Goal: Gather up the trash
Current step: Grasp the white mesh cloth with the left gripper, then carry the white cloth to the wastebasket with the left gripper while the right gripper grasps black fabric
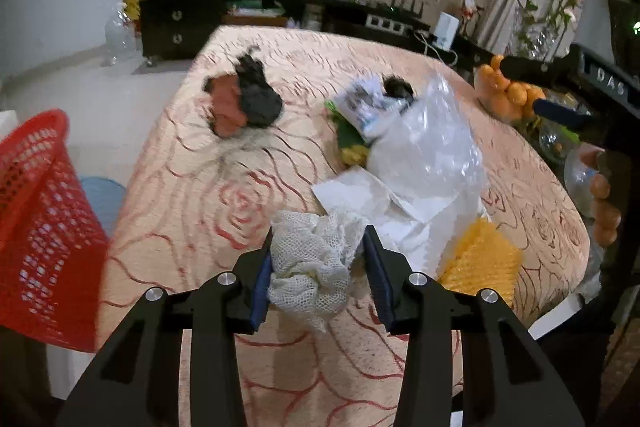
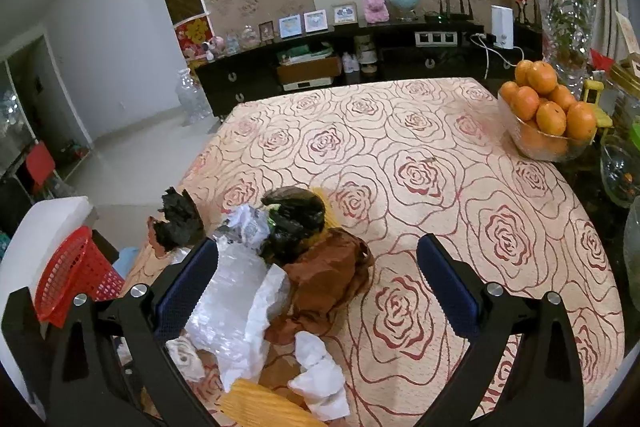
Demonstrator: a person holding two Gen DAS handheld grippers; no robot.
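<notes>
My left gripper (image 1: 318,267) is shut on a crumpled white mesh net (image 1: 316,259) just above the rose-patterned tablecloth (image 1: 192,187). Beyond it lie white paper and a clear plastic bag (image 1: 424,147), a yellow foam net (image 1: 480,259), a printed wrapper (image 1: 360,103) and a black and orange scrap (image 1: 244,103). A red mesh basket (image 1: 40,227) stands off the table's left edge. My right gripper (image 2: 316,279) is open and empty above the trash pile: clear plastic (image 2: 232,291), a brown bag (image 2: 328,279), white paper (image 2: 320,379), a black lump (image 2: 296,215).
A glass bowl of oranges (image 2: 548,119) sits at the table's far right edge, with glassware (image 2: 618,167) beside it. A dark sideboard (image 2: 320,67) with frames and a globe lines the far wall. The red basket (image 2: 76,275) shows at the left in the right wrist view.
</notes>
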